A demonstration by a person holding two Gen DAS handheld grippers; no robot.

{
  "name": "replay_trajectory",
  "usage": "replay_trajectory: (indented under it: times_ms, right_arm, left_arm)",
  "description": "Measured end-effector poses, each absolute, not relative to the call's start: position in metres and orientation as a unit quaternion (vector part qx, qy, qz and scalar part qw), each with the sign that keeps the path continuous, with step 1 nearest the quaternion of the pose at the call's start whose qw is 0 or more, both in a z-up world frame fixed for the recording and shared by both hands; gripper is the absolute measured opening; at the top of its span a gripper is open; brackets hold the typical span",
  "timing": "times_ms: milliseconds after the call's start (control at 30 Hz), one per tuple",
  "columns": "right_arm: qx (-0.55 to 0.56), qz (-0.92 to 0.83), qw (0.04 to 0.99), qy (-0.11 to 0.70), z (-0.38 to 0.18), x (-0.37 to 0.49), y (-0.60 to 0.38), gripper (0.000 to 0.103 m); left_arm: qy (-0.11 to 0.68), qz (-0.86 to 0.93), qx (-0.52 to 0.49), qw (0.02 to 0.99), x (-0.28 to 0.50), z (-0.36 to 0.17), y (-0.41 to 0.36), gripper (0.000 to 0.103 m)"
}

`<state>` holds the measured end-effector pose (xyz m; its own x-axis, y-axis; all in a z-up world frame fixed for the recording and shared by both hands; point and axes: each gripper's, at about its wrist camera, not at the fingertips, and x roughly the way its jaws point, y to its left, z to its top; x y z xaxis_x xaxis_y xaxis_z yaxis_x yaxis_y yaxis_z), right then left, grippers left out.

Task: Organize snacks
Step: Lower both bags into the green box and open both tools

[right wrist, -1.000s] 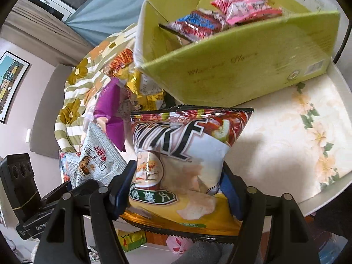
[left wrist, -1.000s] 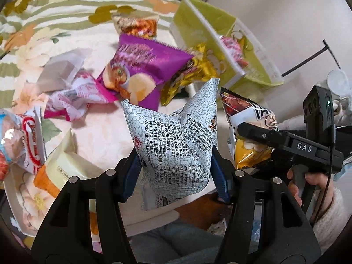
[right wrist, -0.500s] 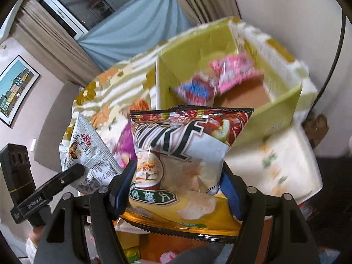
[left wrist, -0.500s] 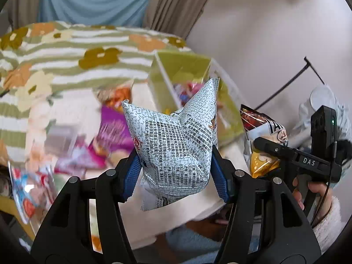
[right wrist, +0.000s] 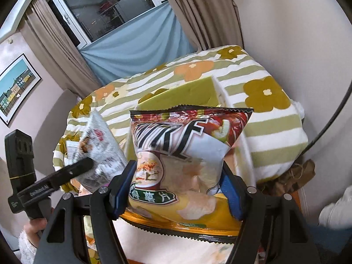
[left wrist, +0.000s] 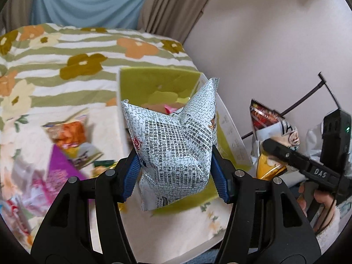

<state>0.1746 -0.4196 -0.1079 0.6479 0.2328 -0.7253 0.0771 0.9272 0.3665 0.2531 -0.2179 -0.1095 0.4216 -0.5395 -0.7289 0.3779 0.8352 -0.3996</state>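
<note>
My left gripper (left wrist: 176, 173) is shut on a silver printed snack bag (left wrist: 176, 140) and holds it in the air in front of the green cardboard box (left wrist: 154, 83). My right gripper (right wrist: 178, 189) is shut on a red, white and yellow chip bag (right wrist: 182, 154), also raised, with the green box (right wrist: 182, 96) behind it. In the left wrist view the chip bag (left wrist: 270, 129) hangs at the right. In the right wrist view the silver bag (right wrist: 99, 149) shows at the left. Pink snacks (left wrist: 169, 109) lie inside the box.
Loose snack packets lie on the floral table: an orange one (left wrist: 70, 134), a purple one (left wrist: 59, 165) and others at the left edge (left wrist: 15, 206). A striped flowered blanket (left wrist: 66, 50) lies behind the box. A wall (left wrist: 264, 44) stands close on the right.
Both grippers have risen with their bags. The table and the green box now sit lower and farther off in both views.
</note>
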Motion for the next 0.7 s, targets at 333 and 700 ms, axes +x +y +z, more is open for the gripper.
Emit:
replay_trajectory:
  times_ms: [333, 700]
  right_arm:
    - [0.176, 0.068, 0.877, 0.443, -0.131, 0.209, -0.458, 0.068]
    - [0.162, 0.118, 0.866, 0.458, -0.151, 0.223, -0.451, 0.068]
  left_arm:
    - [0.496, -0.234, -0.051, 0.835, 0.276, -0.161, -0.28, 0.096]
    - [0.487, -0.185, -0.056, 0.852, 0.251, -0.162, -0.241, 0.097]
